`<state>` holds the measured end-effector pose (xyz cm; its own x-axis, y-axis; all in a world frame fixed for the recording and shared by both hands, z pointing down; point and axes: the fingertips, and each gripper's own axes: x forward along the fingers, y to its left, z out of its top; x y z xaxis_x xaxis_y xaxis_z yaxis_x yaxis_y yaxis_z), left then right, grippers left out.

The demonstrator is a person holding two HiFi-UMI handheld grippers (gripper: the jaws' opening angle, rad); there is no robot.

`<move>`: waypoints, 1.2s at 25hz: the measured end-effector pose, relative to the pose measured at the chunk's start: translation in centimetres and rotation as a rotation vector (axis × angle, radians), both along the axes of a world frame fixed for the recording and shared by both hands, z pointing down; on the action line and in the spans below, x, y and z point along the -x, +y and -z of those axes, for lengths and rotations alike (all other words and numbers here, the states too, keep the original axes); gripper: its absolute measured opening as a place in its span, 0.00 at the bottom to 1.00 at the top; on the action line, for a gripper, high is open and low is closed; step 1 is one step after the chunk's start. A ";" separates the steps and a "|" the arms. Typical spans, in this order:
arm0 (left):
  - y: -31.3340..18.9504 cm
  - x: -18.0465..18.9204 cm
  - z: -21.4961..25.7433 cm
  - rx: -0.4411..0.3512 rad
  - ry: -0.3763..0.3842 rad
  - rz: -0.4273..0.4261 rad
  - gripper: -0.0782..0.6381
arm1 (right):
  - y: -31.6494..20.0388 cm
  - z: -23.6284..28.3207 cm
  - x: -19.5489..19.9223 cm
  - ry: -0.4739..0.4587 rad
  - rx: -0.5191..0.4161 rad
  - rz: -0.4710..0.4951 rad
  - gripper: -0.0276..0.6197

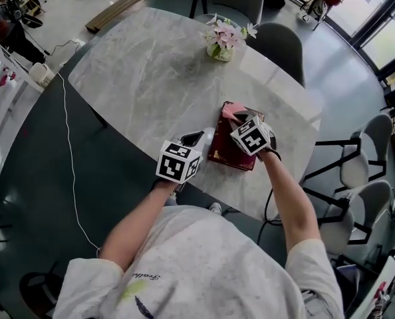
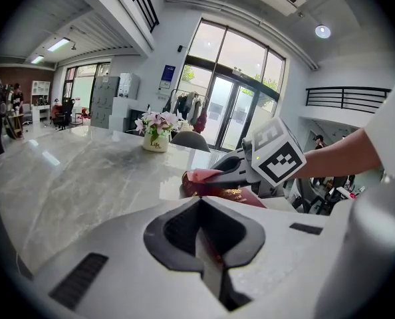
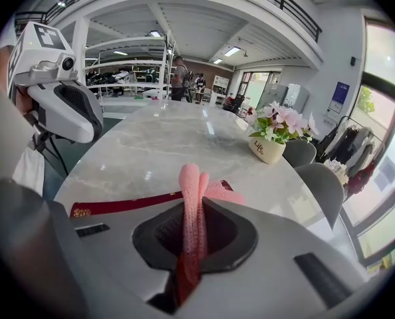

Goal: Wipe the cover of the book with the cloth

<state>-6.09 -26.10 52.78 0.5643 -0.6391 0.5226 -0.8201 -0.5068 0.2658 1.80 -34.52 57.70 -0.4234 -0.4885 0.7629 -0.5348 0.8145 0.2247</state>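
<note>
The right gripper (image 3: 196,210) has its fingers shut tight on a pink knitted cloth (image 3: 192,185). One fold stands up out of the seam between them and the loose part spills forward past the tips. Just under and ahead of those fingers lies the dark red hardback book (image 1: 227,146), flat on the pale grey marbled surface (image 1: 151,78) close to the person's edge of it. The cloth sits over the far end of the cover, though no view settles whether it presses on the cover or only hangs just above it. Pinching the cloth by a fold looks deliberate to me: it leaves a soft tail to drag along the cover while the hard fingertips stay off it.

The left gripper (image 1: 194,139) waits just beside the book's edge, apart from it, with the book straight ahead of its fingers. Those fingers are closed together and nothing sticks out of them (a thin reddish-brown streak shows in the seam, and I cannot tell what it is). My guess is that it stands by to steady the book should a stroke push it along the smooth stone.

Well beyond both sets of fingers stands a small pot of pink and white flowers (image 1: 222,42), with grey chairs (image 1: 280,45) past the far rim. Neither crowds the book. The only thing near the wiping path is the left gripper itself, which a stroke pulled toward it could brush.
</note>
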 end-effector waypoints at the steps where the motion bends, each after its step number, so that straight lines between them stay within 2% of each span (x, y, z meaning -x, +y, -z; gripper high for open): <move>1: 0.1 0.0 -0.1 0.001 0.000 0.002 0.12 | 0.3 -0.1 0.0 -0.003 0.001 0.002 0.07; 22: 1.6 -0.8 -0.1 0.013 0.005 0.053 0.12 | 5.7 -0.3 0.9 -0.050 0.054 0.074 0.07; 30: 1.7 -1.0 -0.3 0.021 0.012 0.079 0.12 | 8.4 -0.4 1.5 -0.067 0.088 0.135 0.07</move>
